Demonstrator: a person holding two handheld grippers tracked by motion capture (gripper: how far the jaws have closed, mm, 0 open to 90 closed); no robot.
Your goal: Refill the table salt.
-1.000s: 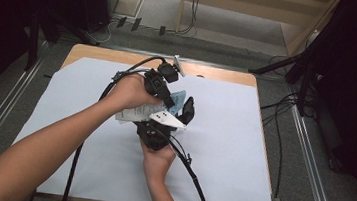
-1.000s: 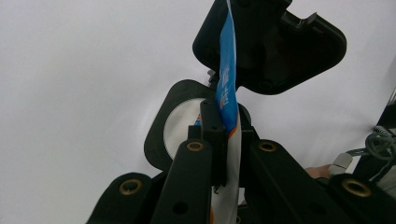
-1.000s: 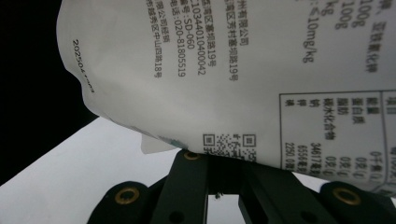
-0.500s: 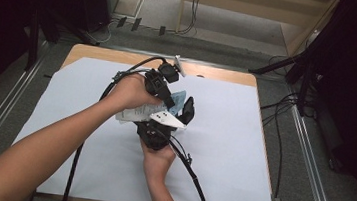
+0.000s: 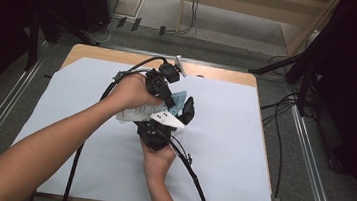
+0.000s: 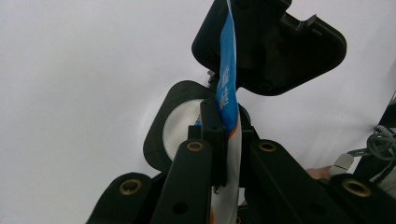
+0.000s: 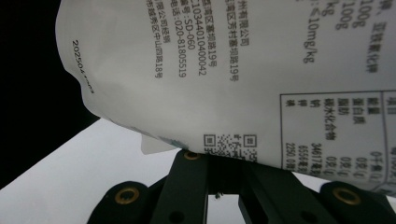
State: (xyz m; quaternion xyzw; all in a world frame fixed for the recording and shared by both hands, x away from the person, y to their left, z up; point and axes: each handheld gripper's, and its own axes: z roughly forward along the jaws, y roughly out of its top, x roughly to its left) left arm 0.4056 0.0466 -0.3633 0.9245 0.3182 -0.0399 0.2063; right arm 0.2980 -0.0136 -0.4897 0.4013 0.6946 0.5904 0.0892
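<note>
High view: wooden table carried a large white sheet, with both forearms entering from the bottom edge. Left gripper and right gripper met near the sheet's centre, close together, cables trailing back toward the person. Between them sat a white printed pouch with a blue end, lifted off the sheet. Left gripper view: jaws closed on the pouch seen edge-on, blue band uppermost, the other gripper's black body just behind. Right gripper view: jaws closed on the pouch's lower edge, near a small square code.
</note>
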